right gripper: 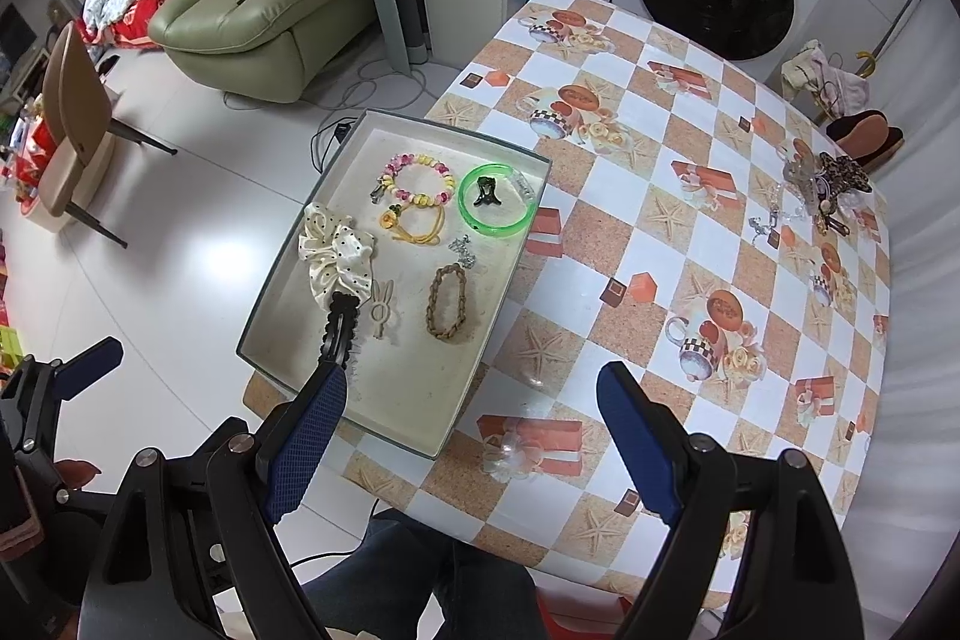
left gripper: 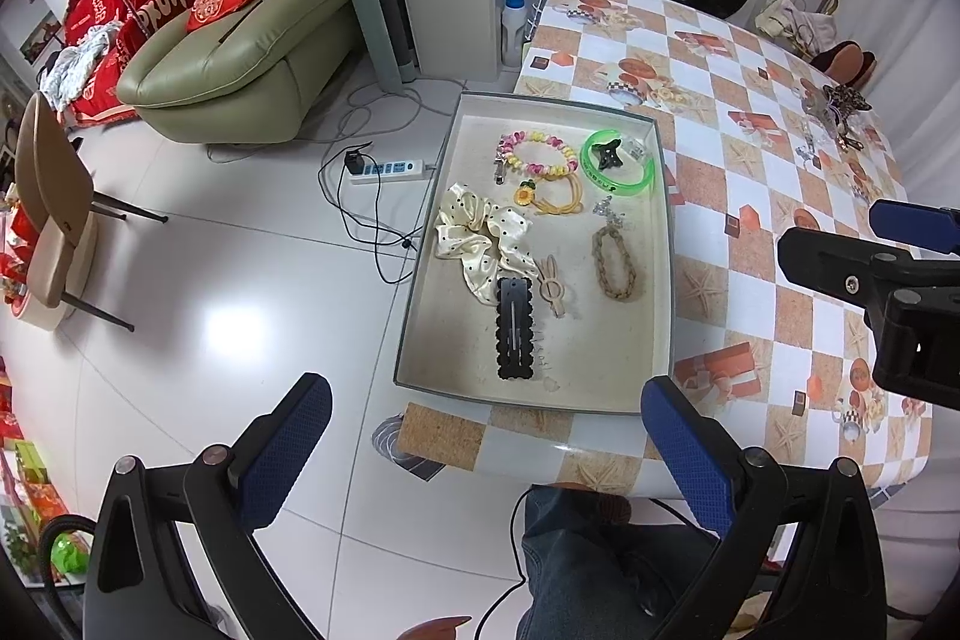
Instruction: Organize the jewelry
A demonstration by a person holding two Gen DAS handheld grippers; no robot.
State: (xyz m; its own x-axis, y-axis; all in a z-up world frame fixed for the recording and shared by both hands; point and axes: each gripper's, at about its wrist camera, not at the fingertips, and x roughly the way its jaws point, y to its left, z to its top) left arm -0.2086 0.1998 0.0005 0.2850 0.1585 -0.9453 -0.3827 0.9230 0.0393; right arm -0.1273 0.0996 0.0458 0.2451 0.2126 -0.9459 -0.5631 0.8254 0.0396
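Both claws spread wide, empty, hovering at the near table edge. Left claw [left gripper: 486, 436] sits just short of the tray [left gripper: 660, 244]; right claw [right gripper: 474, 436] is off the tray's near right corner.

Tray, ahead of both claws, count:
- 1 black scalloped hair clip [left gripper: 514, 327], nearest
- 1 cream polka-dot scrunchie [left gripper: 480, 235]
- 1 beige bunny clip [left gripper: 551, 287]
- 1 braided brown bracelet [left gripper: 613, 261]
- 1 yellow hair tie with charm [left gripper: 555, 197]
- 1 pink-yellow beaded bracelet [left gripper: 537, 152]
- 1 green bangle [left gripper: 618, 163] with 1 small dark claw clip [left gripper: 606, 154] inside it
- 1 small silver piece [left gripper: 609, 211], type unclear

Still loose: a tangled pile [right gripper: 822, 190] far ahead-right of the right claw, count unreadable; 1 clear bow-like piece [right gripper: 516, 451] just ahead of the right claw.

Risks, as I judge them:
- Tray overhangs the table's left edge; a push on that side could tip it to the floor.
- Clear piece is low-contrast on the patterned cloth, easy to miss or misgrip.
- Pulling one item from the pile likely drags chained neighbours.
- Scrunchie overlaps the black clip; lifting either shifts the other.
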